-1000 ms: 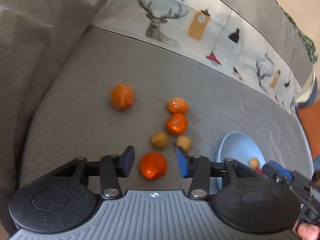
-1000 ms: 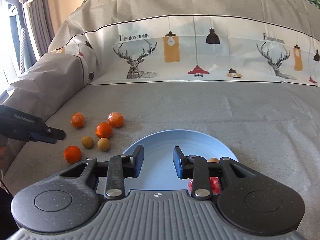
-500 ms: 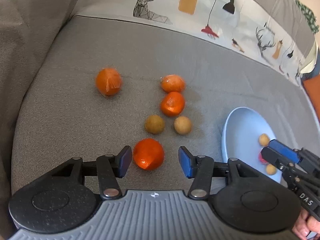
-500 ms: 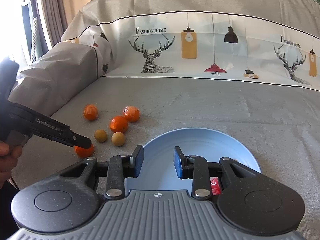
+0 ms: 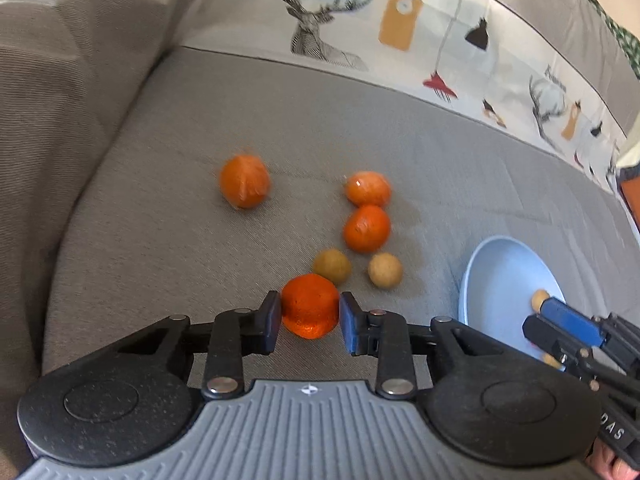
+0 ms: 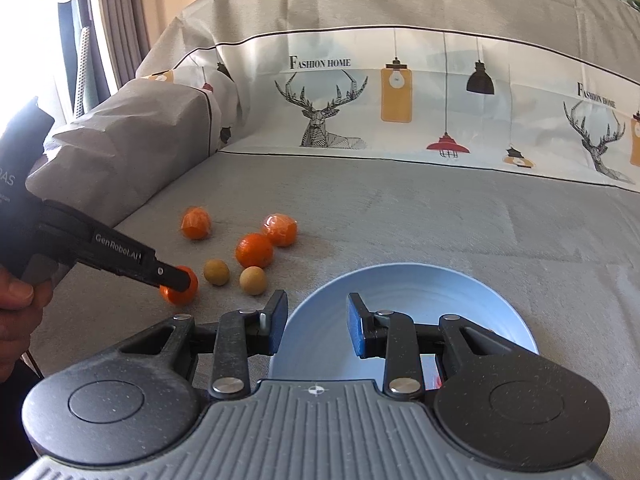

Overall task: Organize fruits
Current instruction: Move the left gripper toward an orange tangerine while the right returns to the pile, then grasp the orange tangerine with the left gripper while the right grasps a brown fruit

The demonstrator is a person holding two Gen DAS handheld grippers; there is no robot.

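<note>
My left gripper (image 5: 309, 318) is shut on an orange tangerine (image 5: 309, 305) at the near left of the grey sofa seat; the pads touch both its sides. It also shows in the right wrist view (image 6: 180, 286). Three more tangerines (image 5: 366, 227) and two small tan fruits (image 5: 384, 270) lie just beyond it. A light blue plate (image 6: 404, 292) sits to the right with a few small fruits (image 5: 540, 298) in it. My right gripper (image 6: 316, 328) is open and empty above the plate's near edge.
The sofa armrest (image 6: 132, 152) rises on the left. The backrest cover with the deer print (image 6: 324, 120) stands behind. The grey seat (image 6: 460, 216) stretches to the right of the fruits.
My left gripper has moved forward around the nearest tangerine and closed on it. My right gripper has stayed open over the plate, shifting slightly.
</note>
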